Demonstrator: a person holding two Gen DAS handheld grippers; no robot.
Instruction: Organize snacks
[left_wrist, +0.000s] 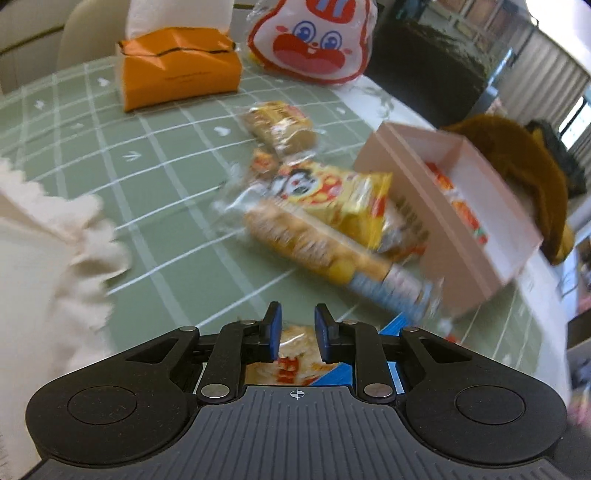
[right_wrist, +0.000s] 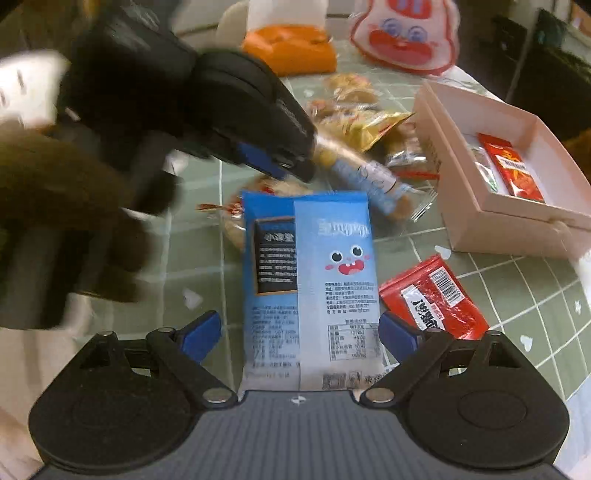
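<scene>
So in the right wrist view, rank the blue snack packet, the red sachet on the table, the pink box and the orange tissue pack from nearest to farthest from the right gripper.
1. Blue snack packet: lying between the open fingers of the right gripper.
2. Red sachet: just right of it, on the cloth.
3. Pink box: farther off, right.
4. Orange tissue pack: far end, upper middle.

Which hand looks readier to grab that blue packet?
Probably the right. The right gripper stands open astride the blue packet; the left gripper is nearly shut, over the packet's far end.
</scene>
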